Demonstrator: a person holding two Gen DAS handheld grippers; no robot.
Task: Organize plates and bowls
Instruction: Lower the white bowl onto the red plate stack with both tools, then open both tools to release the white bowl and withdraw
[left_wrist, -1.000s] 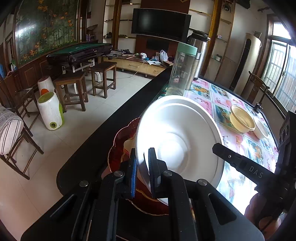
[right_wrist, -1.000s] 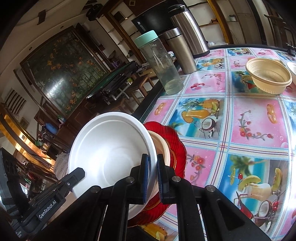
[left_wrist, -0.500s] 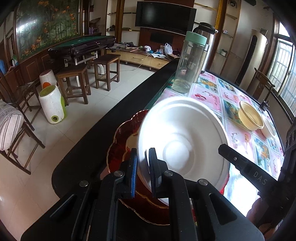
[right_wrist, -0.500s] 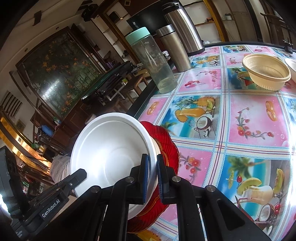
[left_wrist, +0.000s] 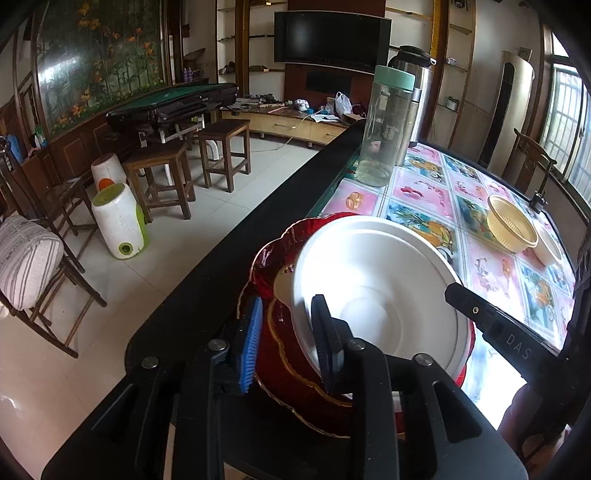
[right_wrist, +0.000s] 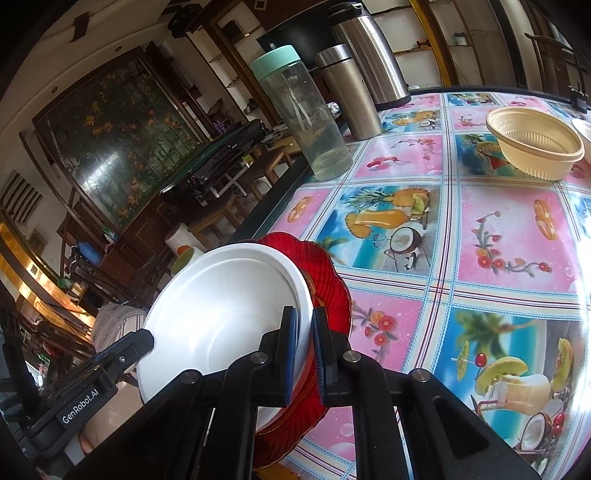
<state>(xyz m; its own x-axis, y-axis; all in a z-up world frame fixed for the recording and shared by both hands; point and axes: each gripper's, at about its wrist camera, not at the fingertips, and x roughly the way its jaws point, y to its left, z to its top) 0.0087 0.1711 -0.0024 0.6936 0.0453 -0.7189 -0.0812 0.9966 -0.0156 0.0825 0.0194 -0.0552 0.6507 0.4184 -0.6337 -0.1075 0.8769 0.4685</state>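
Observation:
A white bowl (left_wrist: 376, 280) (right_wrist: 229, 306) rests tilted on a stack of red plates (left_wrist: 273, 251) (right_wrist: 332, 280) with gold edges, at the table's near left corner. A small cream dish (left_wrist: 282, 282) peeks out under it. My left gripper (left_wrist: 286, 343) is opening: the bowl's near rim stands between its jaws, and the blue left pad (left_wrist: 251, 343) is clear of it. My right gripper (right_wrist: 303, 350) is shut on the bowl's opposite rim.
A clear bottle (left_wrist: 386, 125) (right_wrist: 306, 118) with a mint lid and two steel flasks (right_wrist: 351, 88) stand at the back of the table. A cream ribbed bowl (left_wrist: 511, 225) (right_wrist: 535, 144) sits at the right. The table's black edge (left_wrist: 258, 221) runs left of the plates.
The left jaws have parted from the bowl's rim. The bowl has sunk lower onto the red plates. The right gripper keeps its grip.

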